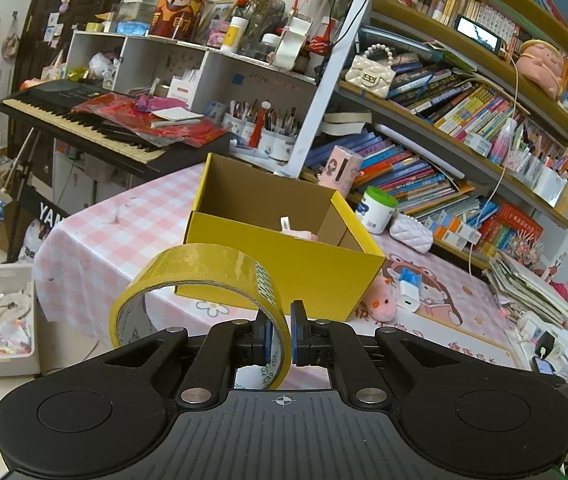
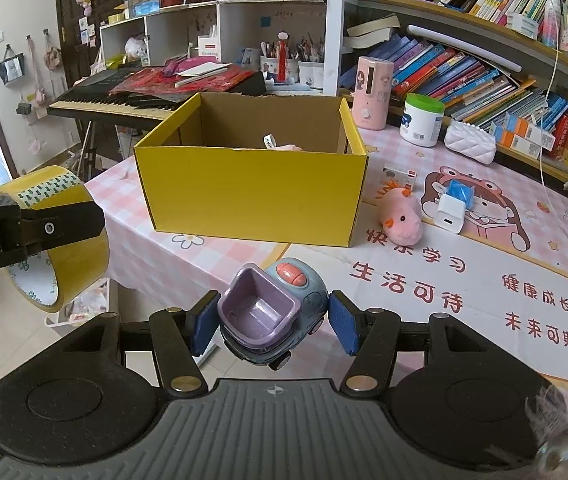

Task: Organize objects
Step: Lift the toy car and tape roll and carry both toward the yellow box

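My left gripper (image 1: 281, 336) is shut on the rim of a yellow tape roll (image 1: 203, 268), held in the air short of the near left corner of the open yellow box (image 1: 284, 276). The right wrist view shows that roll (image 2: 83, 268) at the far left. My right gripper (image 2: 269, 320) is shut on a blue-grey toy car (image 2: 279, 312) with a purple bucket, above the table's near edge in front of the yellow box (image 2: 251, 196). Something pink (image 2: 290, 147) lies inside the box. A pink plush (image 2: 402, 218) and a white charger (image 2: 450, 210) lie to the box's right.
A green-lidded white jar (image 2: 422, 120), a white quilted pouch (image 2: 470, 146) and a pink dispenser (image 2: 372, 92) stand behind the box by the bookshelves. A piano keyboard (image 2: 115, 100) stands beyond the table's left end. A white bin (image 1: 3, 320) sits on the floor at left.
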Motion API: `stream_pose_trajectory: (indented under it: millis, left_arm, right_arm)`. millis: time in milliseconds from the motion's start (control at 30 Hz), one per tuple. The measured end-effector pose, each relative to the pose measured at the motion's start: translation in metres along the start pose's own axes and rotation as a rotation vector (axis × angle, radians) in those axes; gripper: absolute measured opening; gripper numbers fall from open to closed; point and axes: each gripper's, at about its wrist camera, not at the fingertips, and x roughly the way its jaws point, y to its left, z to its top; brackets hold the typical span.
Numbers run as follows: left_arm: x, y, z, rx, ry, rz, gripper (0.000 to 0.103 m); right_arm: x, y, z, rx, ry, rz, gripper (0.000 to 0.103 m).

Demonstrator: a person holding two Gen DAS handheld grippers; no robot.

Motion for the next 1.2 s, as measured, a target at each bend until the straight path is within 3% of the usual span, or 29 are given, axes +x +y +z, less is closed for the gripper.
stream_pose_trajectory:
  millis: [333,600,1000,1200]
  left_arm:
    - [0.008,-0.001,0.006,-0.002,-0.004,0.014,0.007]
    - [0.027,-0.007,0.028,0.022,-0.041,0.025,0.007]
    - [0.075,-0.025,0.076,0.064,-0.122,0.041,0.007]
    - [0.116,-0.03,0.094,0.069,-0.111,0.069,0.008]
  right_arm:
    - [0.008,0.0,0.006,-0.005,0.008,0.009,0.056]
    - [0.026,-0.01,0.03,0.007,-0.019,0.016,0.056]
    - [0.061,-0.03,0.1,-0.015,-0.126,0.061,0.056]
    - [0.087,-0.05,0.138,-0.022,-0.175,0.059,0.056]
